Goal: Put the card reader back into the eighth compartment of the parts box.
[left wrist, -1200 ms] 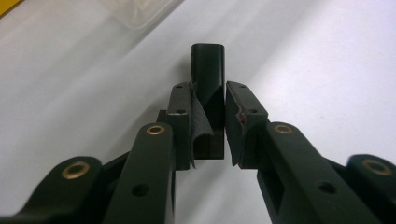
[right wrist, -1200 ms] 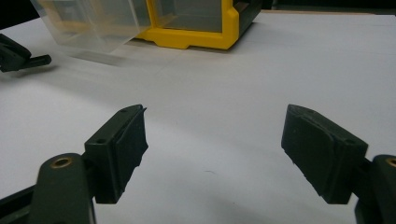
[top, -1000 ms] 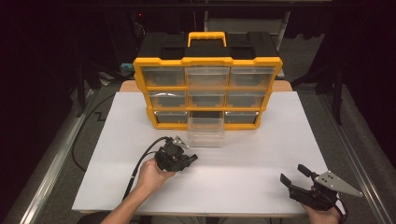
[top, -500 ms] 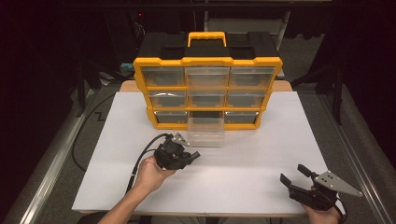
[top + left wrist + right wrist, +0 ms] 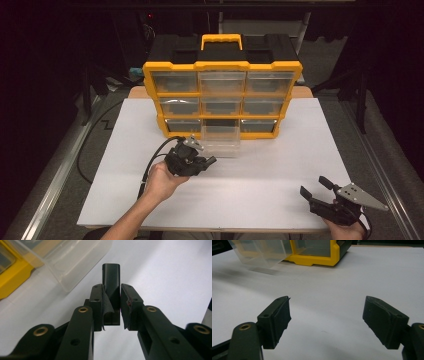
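White tabletop, clear drawer pulled from the organizer.
My left gripper clamps a small black block, seemingly rigid plastic, light; right gripper gapes empty.

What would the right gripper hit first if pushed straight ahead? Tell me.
Bare white table sheet first; past it, probably the yellow organizer's corner, though depth is unclear. The right gripper is open, nothing between its jaws.
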`<state>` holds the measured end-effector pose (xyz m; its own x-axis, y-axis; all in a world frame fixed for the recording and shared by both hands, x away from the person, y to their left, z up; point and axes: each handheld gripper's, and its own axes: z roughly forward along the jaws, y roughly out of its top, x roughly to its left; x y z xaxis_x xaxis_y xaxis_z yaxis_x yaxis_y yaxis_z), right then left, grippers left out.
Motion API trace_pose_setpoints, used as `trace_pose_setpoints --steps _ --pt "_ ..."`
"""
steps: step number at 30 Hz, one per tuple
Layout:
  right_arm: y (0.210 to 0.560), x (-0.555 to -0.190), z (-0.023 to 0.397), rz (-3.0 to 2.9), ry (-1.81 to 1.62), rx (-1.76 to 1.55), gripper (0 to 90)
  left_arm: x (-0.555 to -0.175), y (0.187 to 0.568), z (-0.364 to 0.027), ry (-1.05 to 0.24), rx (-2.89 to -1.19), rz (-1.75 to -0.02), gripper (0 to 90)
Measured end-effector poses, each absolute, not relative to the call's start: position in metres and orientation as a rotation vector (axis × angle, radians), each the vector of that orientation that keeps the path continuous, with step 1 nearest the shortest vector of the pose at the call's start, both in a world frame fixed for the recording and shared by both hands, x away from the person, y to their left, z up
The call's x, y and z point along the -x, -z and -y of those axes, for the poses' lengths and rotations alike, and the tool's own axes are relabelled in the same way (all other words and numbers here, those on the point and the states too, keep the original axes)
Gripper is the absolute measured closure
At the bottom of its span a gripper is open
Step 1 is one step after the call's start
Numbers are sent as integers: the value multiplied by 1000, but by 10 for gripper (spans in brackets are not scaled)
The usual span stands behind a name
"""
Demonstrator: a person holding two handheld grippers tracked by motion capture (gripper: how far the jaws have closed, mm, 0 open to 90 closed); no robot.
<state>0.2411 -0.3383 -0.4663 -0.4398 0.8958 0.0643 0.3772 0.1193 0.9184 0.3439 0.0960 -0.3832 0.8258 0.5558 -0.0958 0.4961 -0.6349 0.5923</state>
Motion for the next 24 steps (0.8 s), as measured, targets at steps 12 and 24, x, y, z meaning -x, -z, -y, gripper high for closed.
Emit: trace_pose_setpoints --steps 12,24 --pt "466 -241 338 -1884 -1301 -1227 222 -352 365 -94 -133 -2365 -755 734" --pt "466 -241 338 -1883 -1300 -1225 222 -367 358 -95 -117 -2347 -786 734"
